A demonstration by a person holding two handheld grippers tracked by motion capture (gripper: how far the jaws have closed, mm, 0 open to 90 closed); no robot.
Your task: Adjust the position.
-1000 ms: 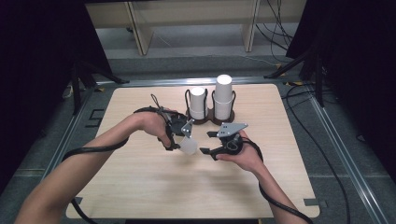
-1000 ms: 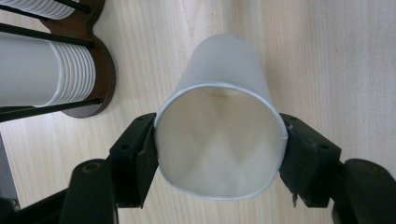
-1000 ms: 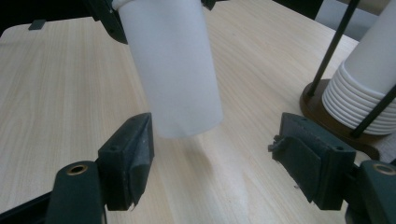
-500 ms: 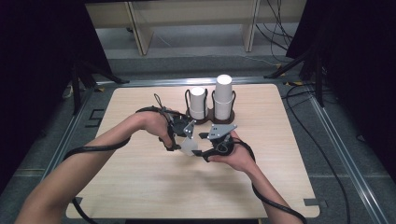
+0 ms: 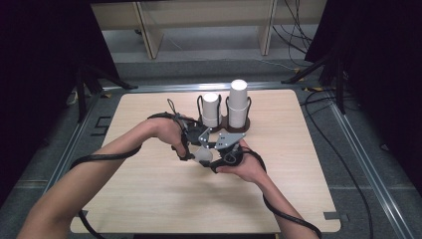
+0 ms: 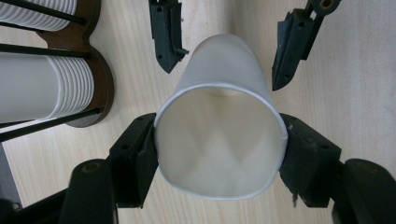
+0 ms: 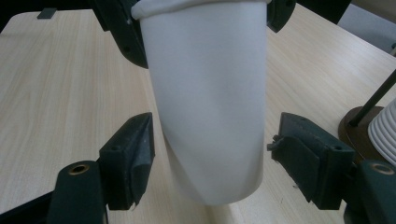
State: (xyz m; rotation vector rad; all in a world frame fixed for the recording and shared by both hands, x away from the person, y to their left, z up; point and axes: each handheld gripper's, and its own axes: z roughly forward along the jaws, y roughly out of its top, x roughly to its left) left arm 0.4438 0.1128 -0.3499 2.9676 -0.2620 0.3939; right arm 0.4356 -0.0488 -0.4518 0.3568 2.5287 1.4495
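- The paper cup (image 6: 219,135) is clamped at its rim by the left claw (image 6: 219,154), which squeezes the rim oval.
- The right claw (image 7: 219,163) has just been closing around the cup's lower body; gaps are seen at both pads, so nothing is gripped yet.
- The cup is held above the counter (image 5: 149,199), near the cup rack (image 5: 225,122).
- The thin wall could be crushed if the right claw closes too hard, or the cup dropped if the left claw releases early.

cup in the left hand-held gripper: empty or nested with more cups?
Empty. The left gripper view looks straight into the cup: a bare white inside down to the bottom, one single rim, squeezed oval by the left hand-held gripper.
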